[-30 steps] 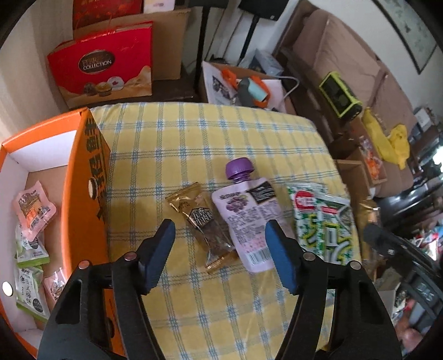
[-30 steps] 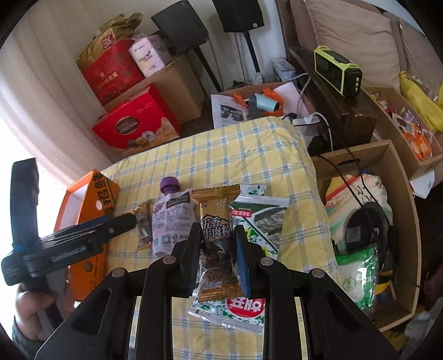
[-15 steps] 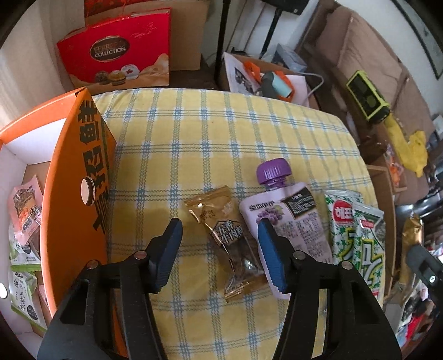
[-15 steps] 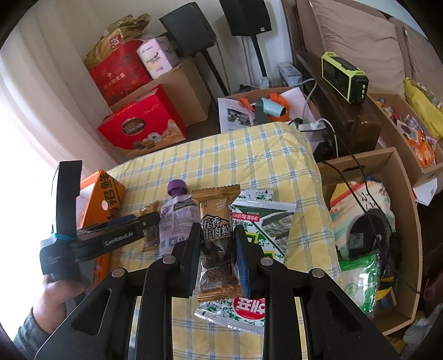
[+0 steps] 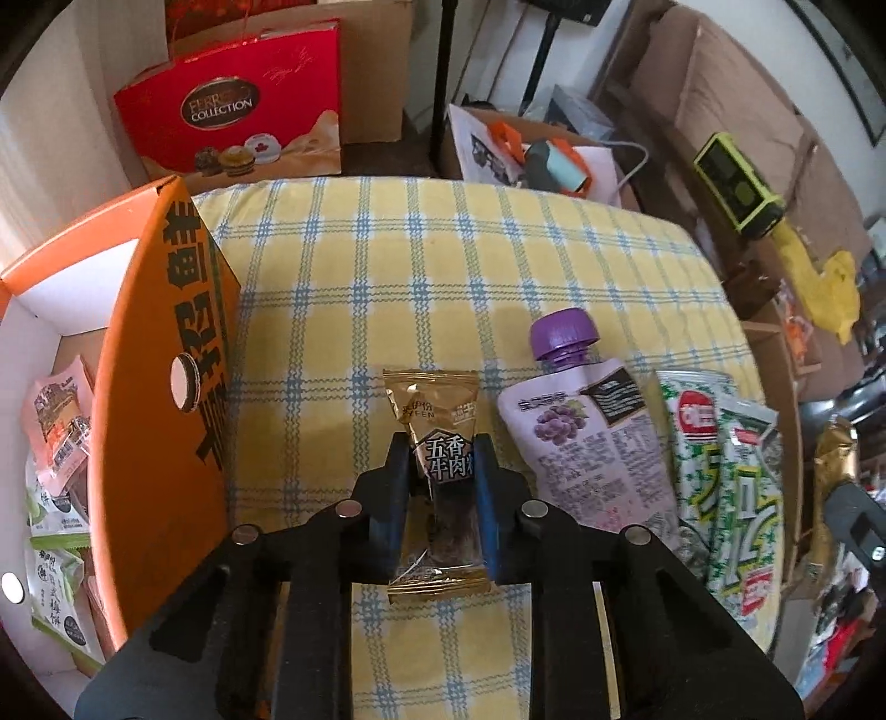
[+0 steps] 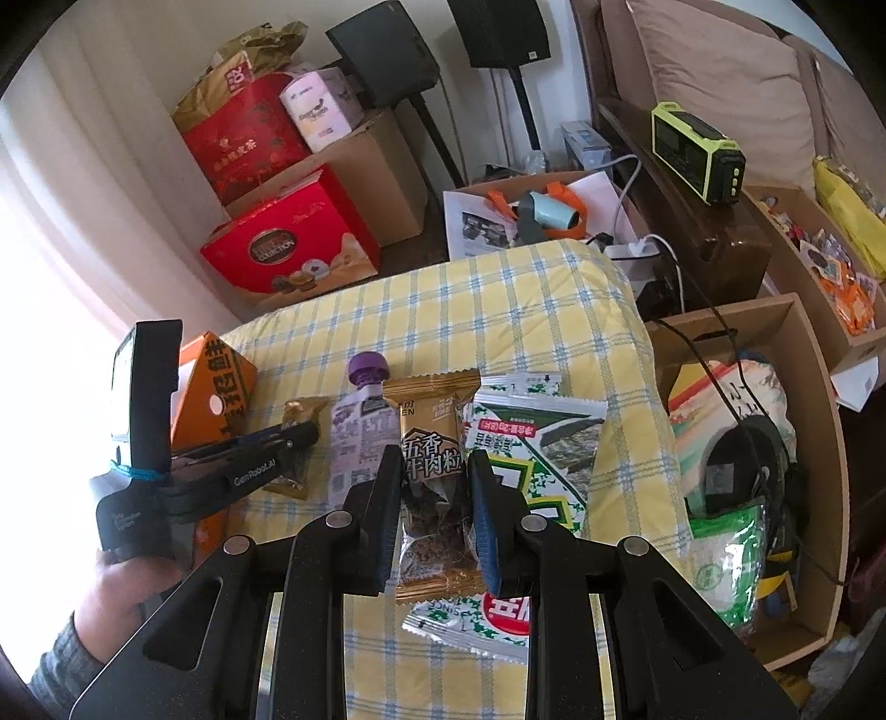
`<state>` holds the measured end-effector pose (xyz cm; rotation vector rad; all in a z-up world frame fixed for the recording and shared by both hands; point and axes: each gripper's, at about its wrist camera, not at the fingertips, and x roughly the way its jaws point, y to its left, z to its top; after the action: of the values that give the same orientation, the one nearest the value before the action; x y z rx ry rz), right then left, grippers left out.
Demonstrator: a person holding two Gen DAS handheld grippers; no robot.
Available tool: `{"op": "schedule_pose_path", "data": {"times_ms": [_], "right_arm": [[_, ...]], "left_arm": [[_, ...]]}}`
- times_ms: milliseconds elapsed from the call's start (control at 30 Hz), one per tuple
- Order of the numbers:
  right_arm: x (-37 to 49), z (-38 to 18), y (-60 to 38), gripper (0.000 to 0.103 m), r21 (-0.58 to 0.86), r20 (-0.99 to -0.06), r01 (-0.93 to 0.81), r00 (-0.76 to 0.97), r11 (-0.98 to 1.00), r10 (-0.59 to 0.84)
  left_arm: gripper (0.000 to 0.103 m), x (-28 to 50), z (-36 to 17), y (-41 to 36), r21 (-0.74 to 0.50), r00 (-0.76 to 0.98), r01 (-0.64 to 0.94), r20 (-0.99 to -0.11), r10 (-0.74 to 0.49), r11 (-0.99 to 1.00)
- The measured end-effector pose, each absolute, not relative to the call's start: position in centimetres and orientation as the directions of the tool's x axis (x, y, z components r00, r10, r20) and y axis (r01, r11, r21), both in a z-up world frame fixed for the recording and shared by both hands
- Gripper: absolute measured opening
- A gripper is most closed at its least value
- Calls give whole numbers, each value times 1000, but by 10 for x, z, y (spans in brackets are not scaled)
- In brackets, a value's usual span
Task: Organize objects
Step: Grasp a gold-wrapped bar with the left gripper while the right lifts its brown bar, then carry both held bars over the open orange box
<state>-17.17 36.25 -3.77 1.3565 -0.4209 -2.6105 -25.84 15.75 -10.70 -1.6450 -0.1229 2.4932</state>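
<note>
Checked yellow cloth (image 5: 443, 266) bears crinkly packets; both grippers' fingers (image 5: 483, 487) (image 6: 487, 498) clamp glossy gold snack wrappers (image 5: 440, 482) (image 6: 434, 471).

Left hand-held gripper (image 5: 437, 471) angled steeply down, jaws just closed, pads pinching a gold snack packet (image 5: 437, 443). Right hand-held gripper (image 6: 434, 498) also tilted down, clamped on its own brown packet (image 6: 432, 443). Person's left hand (image 6: 124, 576) grips the handle; grey sleeve cuff visible.

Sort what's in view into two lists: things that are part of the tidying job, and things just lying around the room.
Part of the job:
- gold snack packet, in the left gripper
- second gold snack packet, in the right gripper
- purple-capped pouch
- seaweed packs
- orange box

Lying about:
- red chocolate box
- green radio
- cardboard boxes
- black speaker
</note>
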Motion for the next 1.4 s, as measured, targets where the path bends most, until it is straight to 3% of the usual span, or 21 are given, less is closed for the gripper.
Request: {"op": "schedule_pose_path", "data": {"times_ms": [500,1400], "right_arm": [[-172,-17,343,23,331,-755,51,-585,-942,-297],[-187,13,233,23,278,-750,181,-572,-943,-331]], "left_arm": [[19,-229,-35,149,-286,-437,-175,-835,335,-942],[19,-195,13,44,-237,-548,-119,-794,263,-964]]}}
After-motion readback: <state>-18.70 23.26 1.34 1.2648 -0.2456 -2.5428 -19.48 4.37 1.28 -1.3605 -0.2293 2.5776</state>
